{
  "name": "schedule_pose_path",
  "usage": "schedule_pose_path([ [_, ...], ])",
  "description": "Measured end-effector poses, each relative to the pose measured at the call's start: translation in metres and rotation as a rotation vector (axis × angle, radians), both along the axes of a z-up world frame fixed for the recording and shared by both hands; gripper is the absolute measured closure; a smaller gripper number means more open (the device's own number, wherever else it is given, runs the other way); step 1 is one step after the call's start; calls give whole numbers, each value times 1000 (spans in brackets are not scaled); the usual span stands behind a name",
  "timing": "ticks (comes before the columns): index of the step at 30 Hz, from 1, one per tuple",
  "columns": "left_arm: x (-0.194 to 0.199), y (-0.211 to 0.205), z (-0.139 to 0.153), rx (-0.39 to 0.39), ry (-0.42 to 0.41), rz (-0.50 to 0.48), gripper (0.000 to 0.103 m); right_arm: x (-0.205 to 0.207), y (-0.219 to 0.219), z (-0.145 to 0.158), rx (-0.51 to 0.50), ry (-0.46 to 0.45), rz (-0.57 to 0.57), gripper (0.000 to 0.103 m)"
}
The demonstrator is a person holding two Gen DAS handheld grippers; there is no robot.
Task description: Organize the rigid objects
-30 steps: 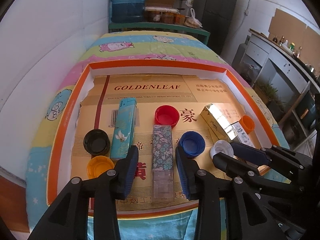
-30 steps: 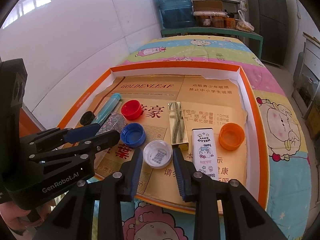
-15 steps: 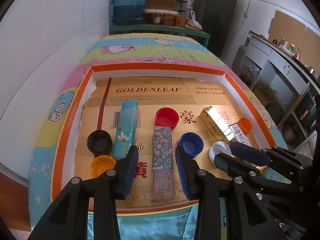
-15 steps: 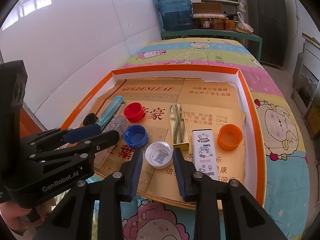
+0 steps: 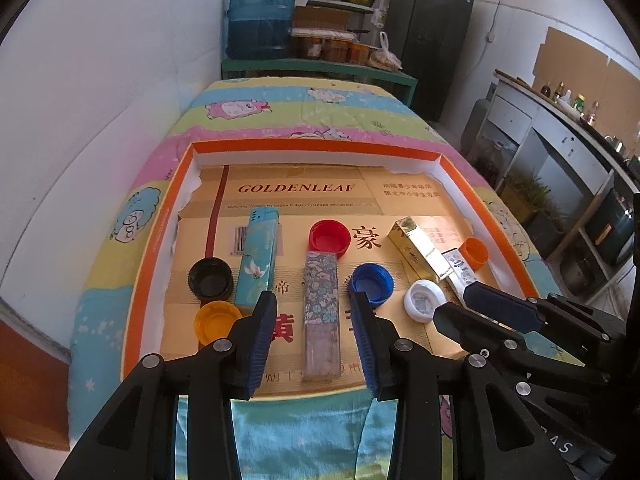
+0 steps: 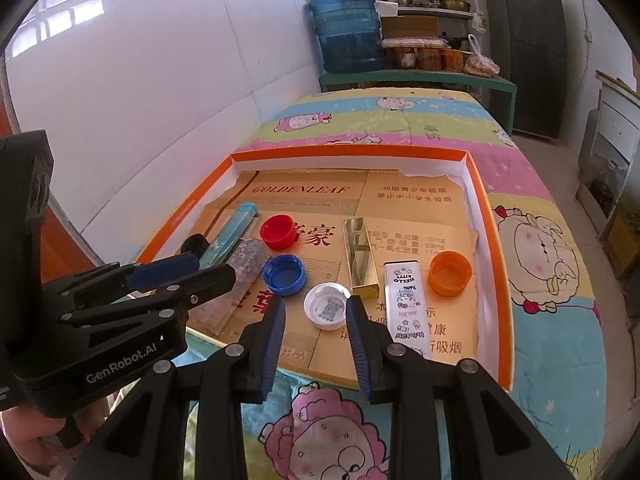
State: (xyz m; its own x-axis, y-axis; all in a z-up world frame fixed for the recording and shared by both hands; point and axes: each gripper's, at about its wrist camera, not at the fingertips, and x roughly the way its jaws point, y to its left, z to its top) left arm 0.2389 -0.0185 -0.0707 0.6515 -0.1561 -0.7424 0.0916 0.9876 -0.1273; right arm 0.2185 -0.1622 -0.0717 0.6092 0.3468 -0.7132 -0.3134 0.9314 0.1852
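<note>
An orange-rimmed tray (image 5: 148,264) lined with cardboard holds bottle caps and slim boxes. In the left wrist view I see a black cap (image 5: 211,278), a yellow cap (image 5: 217,320), a teal box (image 5: 257,256), a floral box (image 5: 321,312), a red cap (image 5: 329,237), a blue cap (image 5: 371,283), a white cap (image 5: 423,300), a gold box (image 5: 420,251) and an orange cap (image 5: 474,252). My left gripper (image 5: 314,304) is open, above the floral box's near end. My right gripper (image 6: 316,308) is open, hovering over the white cap (image 6: 327,305). A Hello Kitty box (image 6: 405,303) lies to its right.
The tray rests on a bed with a cartoon quilt (image 6: 392,120), a white wall along its left side. A shelf with a blue water jug (image 6: 347,32) stands beyond the bed. A counter (image 5: 560,144) runs along the right.
Both grippers have drawn back toward the tray's near edge and risen a little. Both stay open. The objects in the tray have not moved.
</note>
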Motion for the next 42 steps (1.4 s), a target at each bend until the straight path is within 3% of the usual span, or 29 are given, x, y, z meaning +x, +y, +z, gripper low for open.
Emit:
schedule_pose_path([
  [18, -47, 7, 30, -13, -71, 20, 63, -40, 7, 31, -48, -66, -41, 72],
  [27, -91, 11, 47, 1, -123, 43, 63, -74, 5, 46, -72, -114, -117, 72],
  [42, -159, 8, 69, -7, -181, 58, 63, -132, 5, 68, -84, -182, -154, 72],
])
